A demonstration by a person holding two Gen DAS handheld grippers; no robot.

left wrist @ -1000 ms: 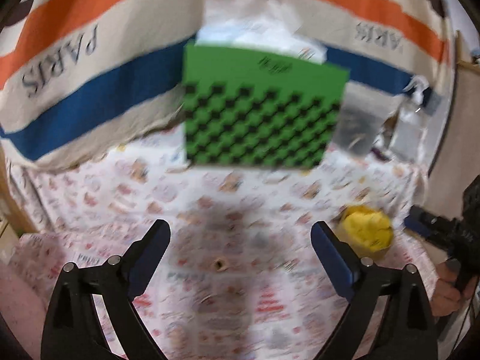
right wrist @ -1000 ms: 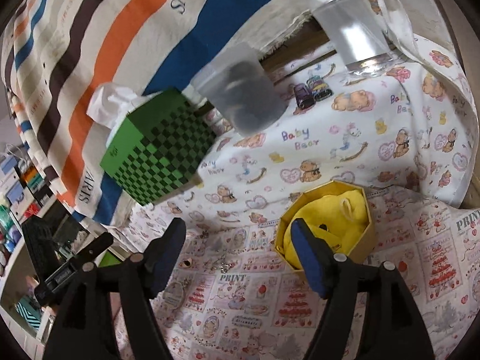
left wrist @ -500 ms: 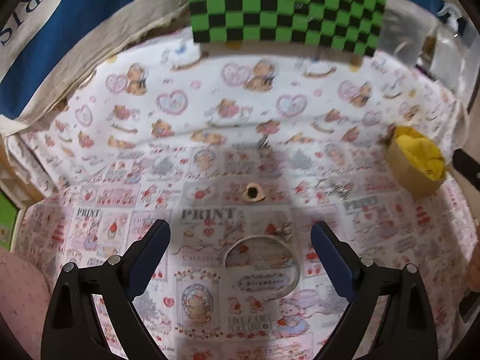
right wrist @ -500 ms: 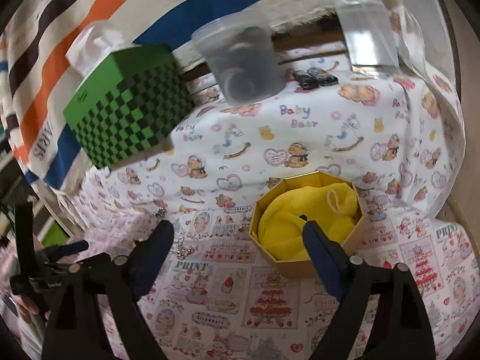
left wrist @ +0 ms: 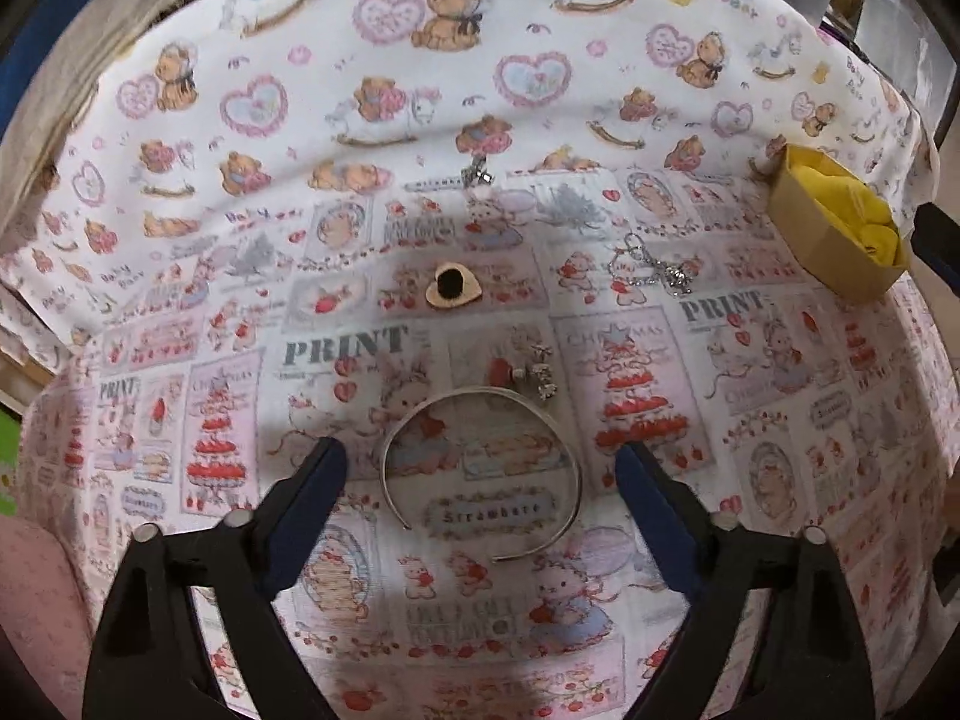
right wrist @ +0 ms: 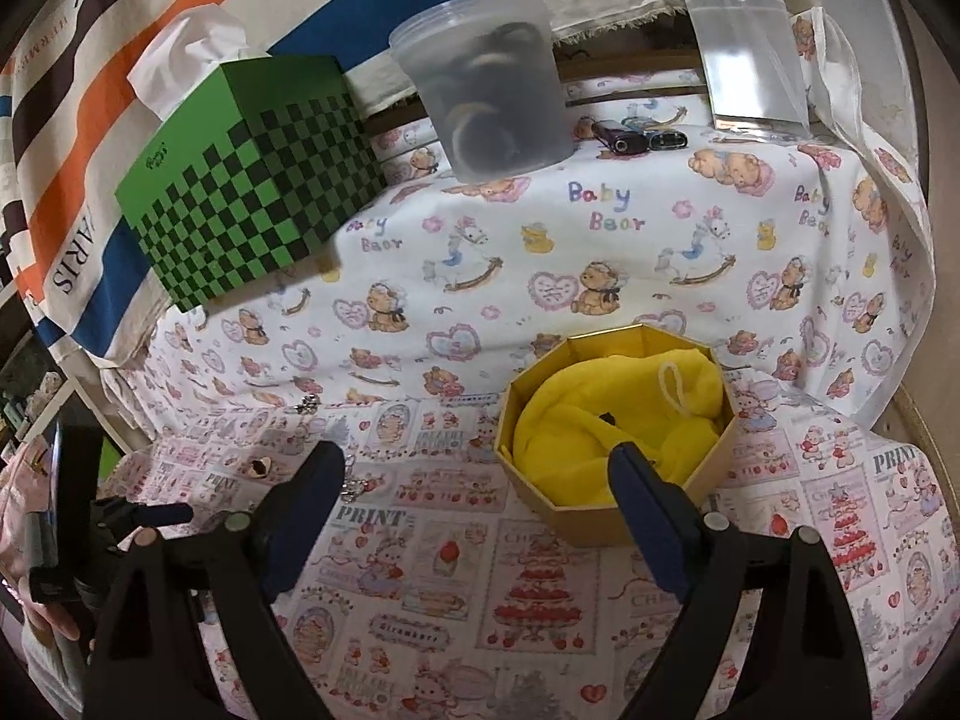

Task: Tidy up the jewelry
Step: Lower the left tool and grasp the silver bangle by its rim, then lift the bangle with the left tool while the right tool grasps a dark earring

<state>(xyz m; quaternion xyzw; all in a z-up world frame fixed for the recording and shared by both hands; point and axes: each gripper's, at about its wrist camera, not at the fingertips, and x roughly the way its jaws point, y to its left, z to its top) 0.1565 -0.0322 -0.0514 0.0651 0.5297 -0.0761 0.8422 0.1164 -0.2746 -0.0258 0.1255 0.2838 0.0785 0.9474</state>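
Now the left gripper has tipped down over the cloth since a sec ago, when it faced the green box; its jaws have just been closing a little, w/ the bangle lying between them but untouched, pads clear on both sides. Judged: approach for the first pick. Right gripper has swung toward the gold box and hangs before it; its jaws have just been opening, wide apart, holding nothing. Count, left view: 1 bangle, 1 heart piece, 1 chain cluster nearer the gold box, 1 small sparkly piece farther off, approx. 2 stud-like bits just beyond the bangle (too small to be sure). Gold box: 1, lined w/ yellow cloth; no jewelry visible in it yet.
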